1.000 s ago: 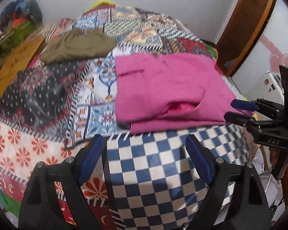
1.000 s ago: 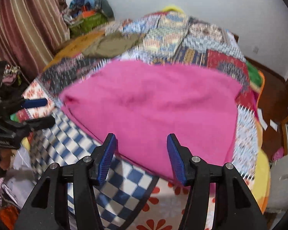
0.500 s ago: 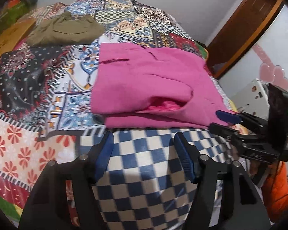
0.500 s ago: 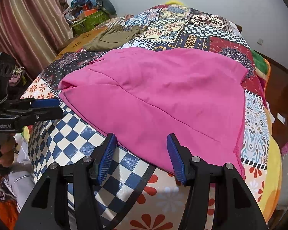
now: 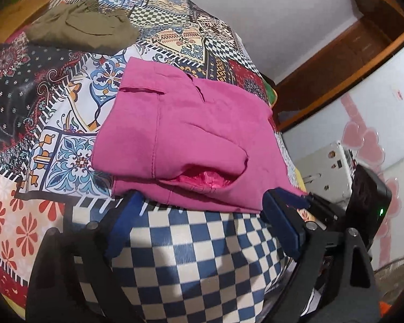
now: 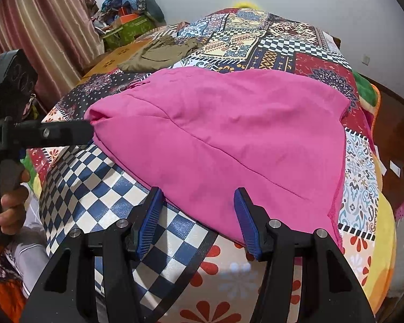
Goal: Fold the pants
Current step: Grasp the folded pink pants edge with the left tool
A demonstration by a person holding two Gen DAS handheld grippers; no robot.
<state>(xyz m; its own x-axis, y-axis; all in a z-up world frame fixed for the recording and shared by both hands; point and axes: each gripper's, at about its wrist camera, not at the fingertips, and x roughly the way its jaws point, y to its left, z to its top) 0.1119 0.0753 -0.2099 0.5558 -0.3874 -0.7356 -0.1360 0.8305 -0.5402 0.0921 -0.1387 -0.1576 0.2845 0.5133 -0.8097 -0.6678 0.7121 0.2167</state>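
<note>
Left gripper (image 5: 202, 210), black two-finger tongs with blue pads: the jaws have just been opening and stand wide, straddling the near folded edge of the bright pink fabric pants (image 5: 185, 140); the pads do not appear to press the cloth, though the contact at the left pad is partly hidden. Right gripper (image 6: 199, 210), of the same make: jaws about half apart, with the near edge of the pants lying between the pads but not pinched.

The pants lie folded into a thick, roughly rectangular stack on the multicoloured patchwork bedspread (image 5: 54, 123), at the near side of the bed just above the blue-and-cream checkered patch (image 5: 196, 255). A shiny pink lining shows in the gap between layers at the near edge.

An olive-green crumpled garment (image 5: 78, 29) lies well apart, farther up the bed. In the right wrist view, a hand (image 6: 10, 204) grips the left tool's handle at the left margin.
</note>
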